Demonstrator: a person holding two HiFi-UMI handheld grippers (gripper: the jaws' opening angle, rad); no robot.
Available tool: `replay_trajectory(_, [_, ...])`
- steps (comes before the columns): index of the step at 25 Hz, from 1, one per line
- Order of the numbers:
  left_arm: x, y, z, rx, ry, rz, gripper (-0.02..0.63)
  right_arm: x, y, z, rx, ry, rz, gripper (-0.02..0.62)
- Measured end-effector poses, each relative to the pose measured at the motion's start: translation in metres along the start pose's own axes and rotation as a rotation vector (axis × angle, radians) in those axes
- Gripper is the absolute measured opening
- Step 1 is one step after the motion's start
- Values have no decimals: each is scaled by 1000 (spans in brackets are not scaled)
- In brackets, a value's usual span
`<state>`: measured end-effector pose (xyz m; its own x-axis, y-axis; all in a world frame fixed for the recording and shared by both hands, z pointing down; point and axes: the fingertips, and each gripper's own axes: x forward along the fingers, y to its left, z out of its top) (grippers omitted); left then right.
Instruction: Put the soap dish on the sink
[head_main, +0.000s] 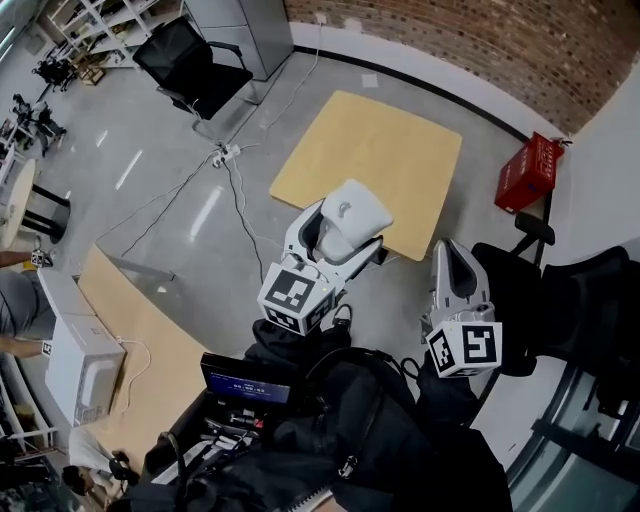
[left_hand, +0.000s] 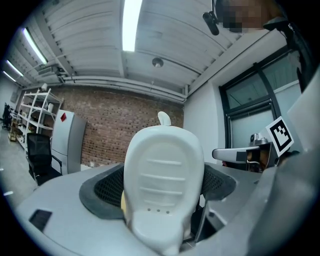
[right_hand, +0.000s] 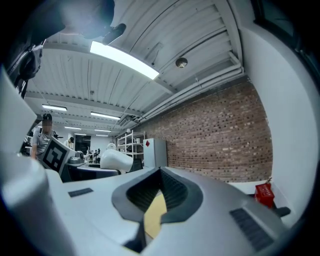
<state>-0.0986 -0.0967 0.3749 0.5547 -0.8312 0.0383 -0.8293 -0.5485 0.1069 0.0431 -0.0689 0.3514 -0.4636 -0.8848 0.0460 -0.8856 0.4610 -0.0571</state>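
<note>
A white soap dish (head_main: 355, 215) with ribs and small drain holes is held upright in my left gripper (head_main: 335, 238), which is shut on it, raised above the floor. In the left gripper view the soap dish (left_hand: 162, 185) fills the space between the dark pads (left_hand: 107, 190) and hides what lies beyond. My right gripper (head_main: 447, 258) is to the right at about the same height, its jaws closed together with nothing in them. The right gripper view shows its pads (right_hand: 172, 192) meeting, and the soap dish (right_hand: 116, 160) off to the left. No sink is in view.
On the grey floor below lies a square wooden board (head_main: 370, 165). A red box (head_main: 530, 172) stands by the brick wall. There is a black office chair (head_main: 195, 65) at the far left, cables with a power strip (head_main: 222, 155), a white box (head_main: 80, 365) on a wooden desk, and a black bag (head_main: 330, 440) near me.
</note>
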Motion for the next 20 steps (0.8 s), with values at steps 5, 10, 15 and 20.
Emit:
replay_trajectory(5, [27,26,-7,-7,28,-31,452,33,-4,-1,-4,18,-21,5])
replay_trajectory(10, [52,42,-15,-17,52,-67,451,59,-12,-3,-6,34,-47,5])
replay_trajectory(15, [74,52,-29,-23,83,-89,451,72,-28,-10,-5,55,-82,5])
replay_trajectory(20, [94,52,-38,-44,111,-112,452,75,-41,-15,-1,86,-113,5])
